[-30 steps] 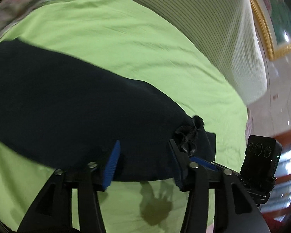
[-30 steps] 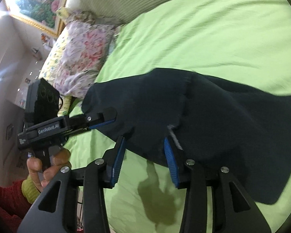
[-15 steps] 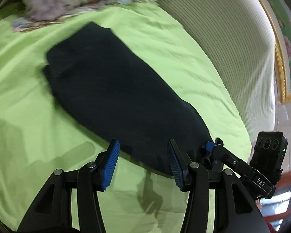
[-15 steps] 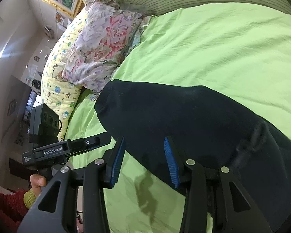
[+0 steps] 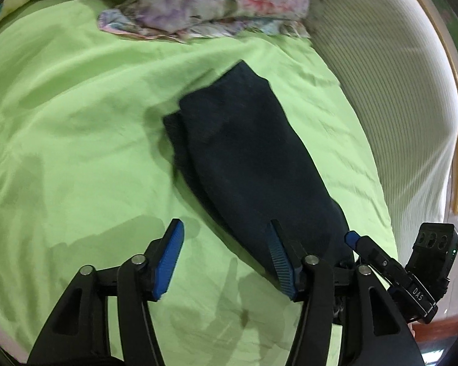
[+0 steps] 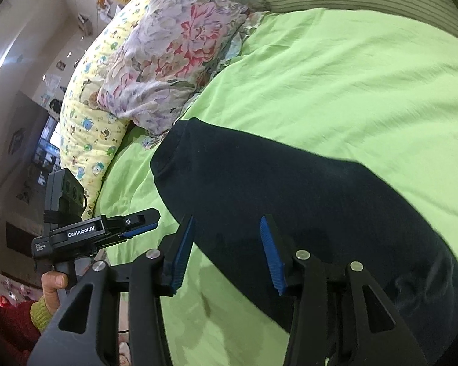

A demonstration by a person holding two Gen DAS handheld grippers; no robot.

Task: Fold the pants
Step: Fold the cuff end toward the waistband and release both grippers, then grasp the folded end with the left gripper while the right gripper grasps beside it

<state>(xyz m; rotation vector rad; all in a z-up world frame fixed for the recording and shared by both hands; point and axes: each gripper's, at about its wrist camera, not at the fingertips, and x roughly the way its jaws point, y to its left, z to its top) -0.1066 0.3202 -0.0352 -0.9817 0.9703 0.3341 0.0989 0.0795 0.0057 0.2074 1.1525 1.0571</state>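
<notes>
The dark navy pants point(image 5: 253, 158) lie folded in a long strip on the green bedsheet point(image 5: 76, 152). My left gripper point(image 5: 226, 259) hovers at the strip's near end. Its jaws are opening, with only sheet between them, and its right pad point(image 5: 279, 262) overlaps the cloth's edge in the picture. My right gripper point(image 6: 227, 253) hangs over the pants point(image 6: 290, 201) near their long edge. Its jaws are opening slightly and grip nothing. Each view also shows the other gripper: the right one point(image 5: 381, 262) beside the strip's end, the left one point(image 6: 128, 228) held by a hand point(image 6: 55, 280).
A floral pillow point(image 5: 213, 3) and a yellow cartoon-print pillow point(image 6: 88, 116) lie past the far end of the pants. A striped padded headboard point(image 5: 397, 91) borders the bed. Wide bare sheet spreads to the left of the pants in the left wrist view.
A second ago both grippers held the pants' edge lifted. The cloth has since been let go and lies flat. Both grippers have drawn back and rolled, and the left jaws stand wider.
</notes>
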